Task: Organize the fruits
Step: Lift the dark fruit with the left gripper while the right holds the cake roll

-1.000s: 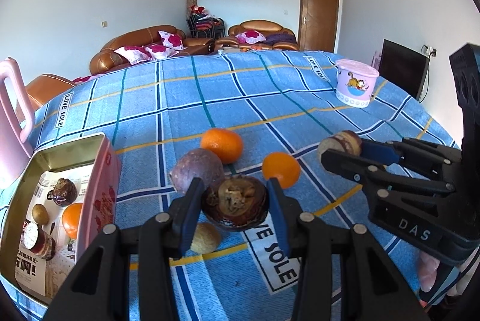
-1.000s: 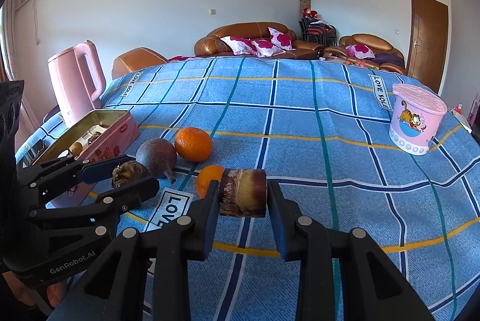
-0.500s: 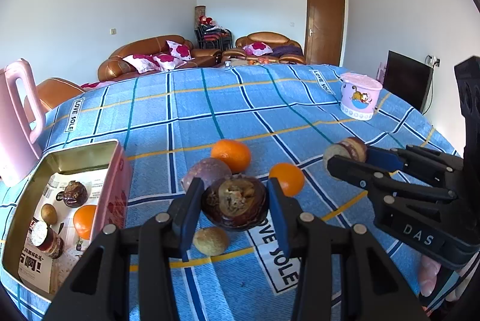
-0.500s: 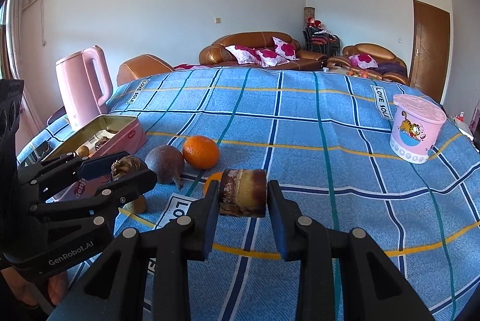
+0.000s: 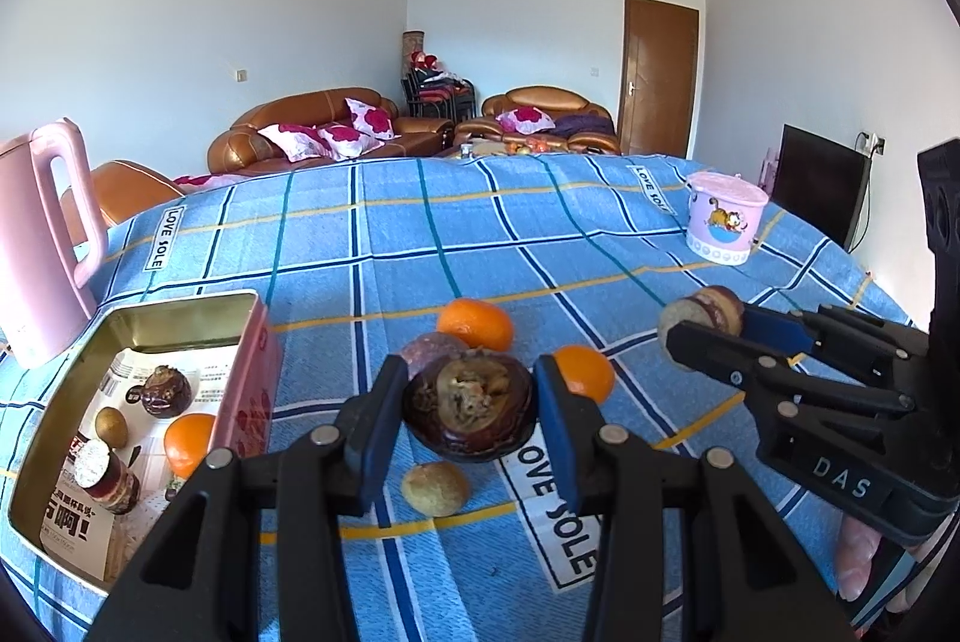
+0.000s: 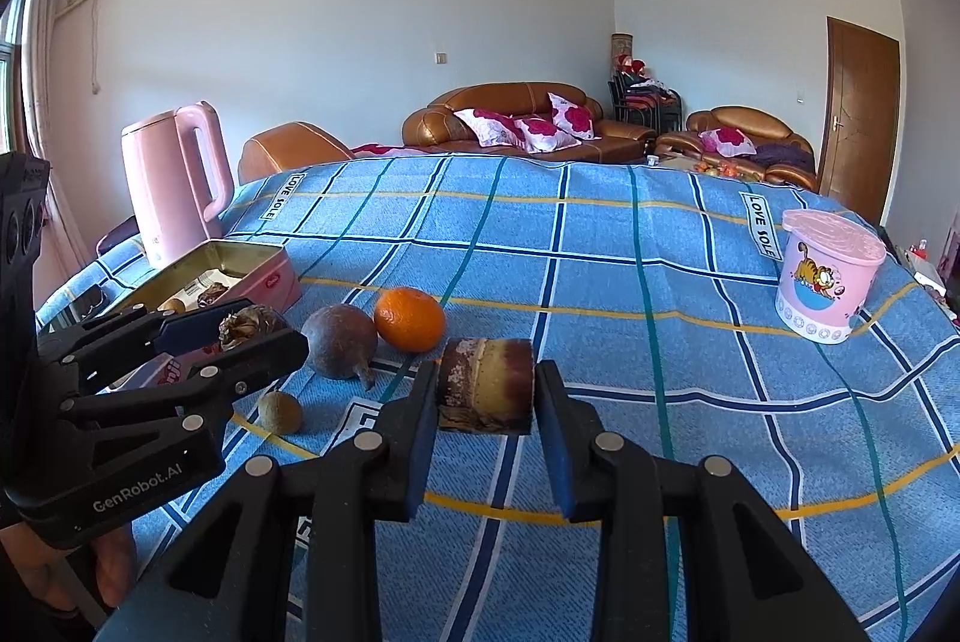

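My left gripper (image 5: 469,405) is shut on a dark brown mangosteen (image 5: 469,409), held above the blue cloth. My right gripper (image 6: 485,393) is shut on a short sugarcane piece (image 6: 485,391); it also shows in the left wrist view (image 5: 701,321). On the cloth lie two oranges (image 5: 475,323) (image 5: 585,372), a purple passion fruit (image 6: 339,341) and a small brown fruit (image 5: 434,488). The pink tin (image 5: 264,372) at the left holds an orange (image 5: 187,443), a mangosteen (image 5: 165,391), a small brown fruit and a cane piece.
A pink kettle (image 5: 36,246) stands behind the tin at the left table edge. A pink cartoon tub (image 5: 723,217) stands at the far right. Sofas and a door lie beyond the table.
Both grippers have risen and pulled back a little with their fruit still held. The tin and the loose fruits now sit lower in both views.
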{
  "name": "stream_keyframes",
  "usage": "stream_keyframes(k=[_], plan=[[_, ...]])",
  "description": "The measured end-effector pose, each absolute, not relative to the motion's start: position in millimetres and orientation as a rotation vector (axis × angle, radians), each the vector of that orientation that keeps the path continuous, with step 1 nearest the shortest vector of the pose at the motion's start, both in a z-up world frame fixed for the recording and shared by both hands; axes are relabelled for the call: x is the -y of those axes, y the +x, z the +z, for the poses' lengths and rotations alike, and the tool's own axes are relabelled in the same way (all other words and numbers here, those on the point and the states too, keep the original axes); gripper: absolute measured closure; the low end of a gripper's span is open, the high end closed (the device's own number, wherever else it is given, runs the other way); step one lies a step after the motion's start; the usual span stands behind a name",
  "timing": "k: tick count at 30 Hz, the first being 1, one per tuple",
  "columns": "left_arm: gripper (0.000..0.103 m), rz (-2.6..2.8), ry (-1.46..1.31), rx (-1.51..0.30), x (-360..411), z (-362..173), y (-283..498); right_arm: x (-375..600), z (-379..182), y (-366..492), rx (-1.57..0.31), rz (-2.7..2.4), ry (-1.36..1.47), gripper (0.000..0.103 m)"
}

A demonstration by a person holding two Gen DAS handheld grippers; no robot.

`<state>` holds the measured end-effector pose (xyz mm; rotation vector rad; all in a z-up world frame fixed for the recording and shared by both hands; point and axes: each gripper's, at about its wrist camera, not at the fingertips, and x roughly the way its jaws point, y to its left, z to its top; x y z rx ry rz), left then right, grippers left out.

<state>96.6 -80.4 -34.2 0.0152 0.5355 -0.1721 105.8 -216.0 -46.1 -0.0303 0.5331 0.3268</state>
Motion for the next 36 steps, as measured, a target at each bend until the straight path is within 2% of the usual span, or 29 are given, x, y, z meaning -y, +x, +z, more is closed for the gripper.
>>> stream_keyframes(k=[36], plan=[[0.058,-0.130,-0.008,-0.421,72.7,-24.6,80.1,218.9,-34.8,80.4,-0.383,0.324,-0.046,0.070]])
